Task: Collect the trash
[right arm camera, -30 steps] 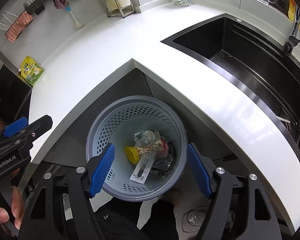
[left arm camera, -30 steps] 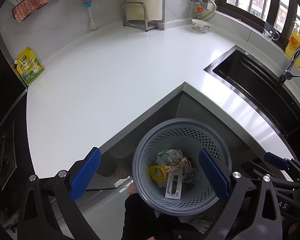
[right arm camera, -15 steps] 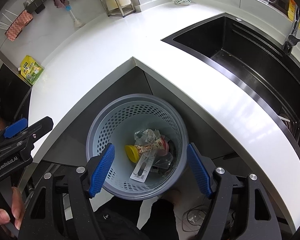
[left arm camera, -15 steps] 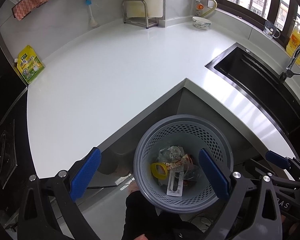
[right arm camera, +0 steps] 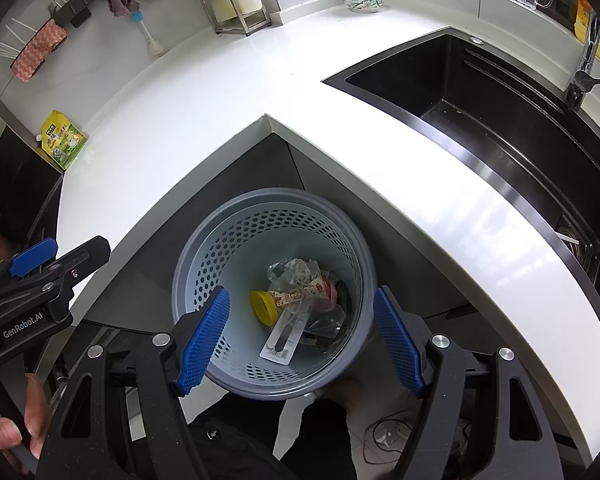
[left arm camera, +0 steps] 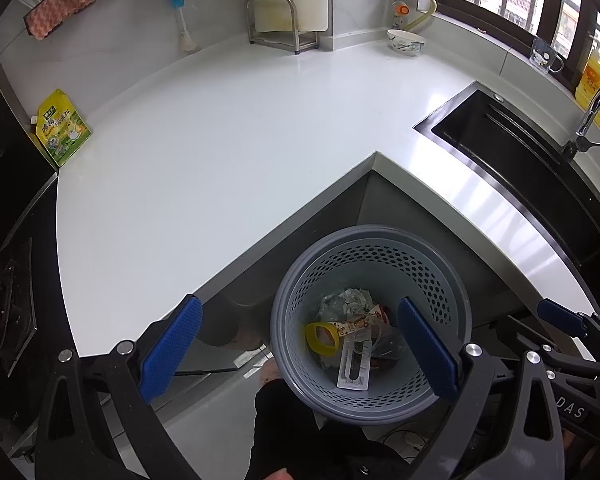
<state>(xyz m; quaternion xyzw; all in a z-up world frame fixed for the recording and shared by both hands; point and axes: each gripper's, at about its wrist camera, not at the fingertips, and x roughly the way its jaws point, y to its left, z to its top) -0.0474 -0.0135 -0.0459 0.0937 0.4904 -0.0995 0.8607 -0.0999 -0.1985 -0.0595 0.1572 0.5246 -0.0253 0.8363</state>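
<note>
A grey perforated waste basket (left arm camera: 440,280) (right arm camera: 228,240) stands on the floor in the inner corner of the white worktop. Inside lie a yellow lid (left arm camera: 321,333) (right arm camera: 263,306), a patterned wrapper (left arm camera: 360,323) (right arm camera: 296,294), crumpled clear plastic (left arm camera: 346,300) (right arm camera: 292,272) and a flat white card pack (left arm camera: 354,368) (right arm camera: 284,336). My left gripper (left arm camera: 300,354) hovers open above the basket's left side, nothing between its blue pads. Directly over the basket my right gripper (right arm camera: 302,338) is open and holds nothing. Each gripper shows at the edge of the other's view.
A yellow-green pouch (left arm camera: 62,132) (right arm camera: 62,140) leans at the worktop's far left. A black sink (left arm camera: 520,160) (right arm camera: 480,112) with a tap is to the right. A bowl (left arm camera: 406,42) (right arm camera: 362,0), a metal rack (left arm camera: 280,20) and a brush stand along the back wall.
Both grippers have drifted slightly, so the basket sits a little lower in the left wrist view. Both stay open and the trash in the basket has not moved.
</note>
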